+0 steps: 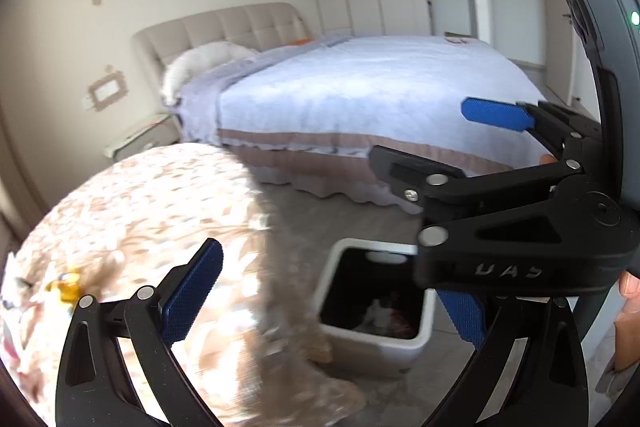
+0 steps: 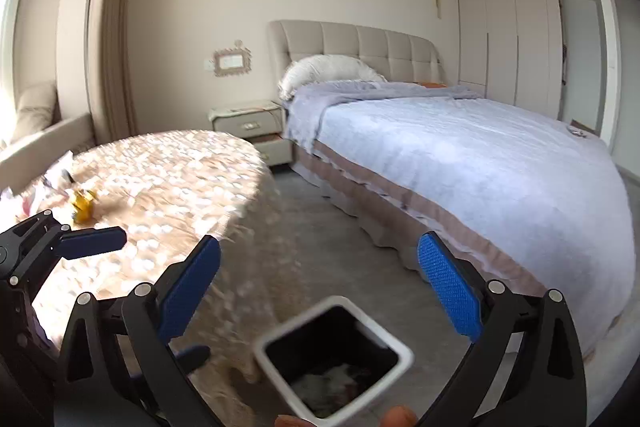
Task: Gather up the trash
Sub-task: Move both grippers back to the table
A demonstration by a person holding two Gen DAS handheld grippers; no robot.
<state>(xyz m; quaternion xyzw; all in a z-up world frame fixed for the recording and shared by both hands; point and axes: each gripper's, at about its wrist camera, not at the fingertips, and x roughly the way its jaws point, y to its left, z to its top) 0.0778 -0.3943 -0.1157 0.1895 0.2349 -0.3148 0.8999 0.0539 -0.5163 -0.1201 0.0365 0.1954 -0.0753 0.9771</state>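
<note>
Both grippers empty by the bin; remaining trash lies on the table to the left.

The right gripper (image 2: 320,307) hangs wide open above the white bin (image 2: 380,341), which already holds scraps. The left gripper (image 1: 332,311), also spread wide and nearer the round table (image 1: 140,195), has the yellow wrapper (image 1: 66,287) ahead to its left, crumpled, small and blurred, among pale litter at the far edge.

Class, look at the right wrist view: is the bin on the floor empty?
No. The bin already holds crumpled white and reddish scraps at its bottom, seen through its open top.
</note>
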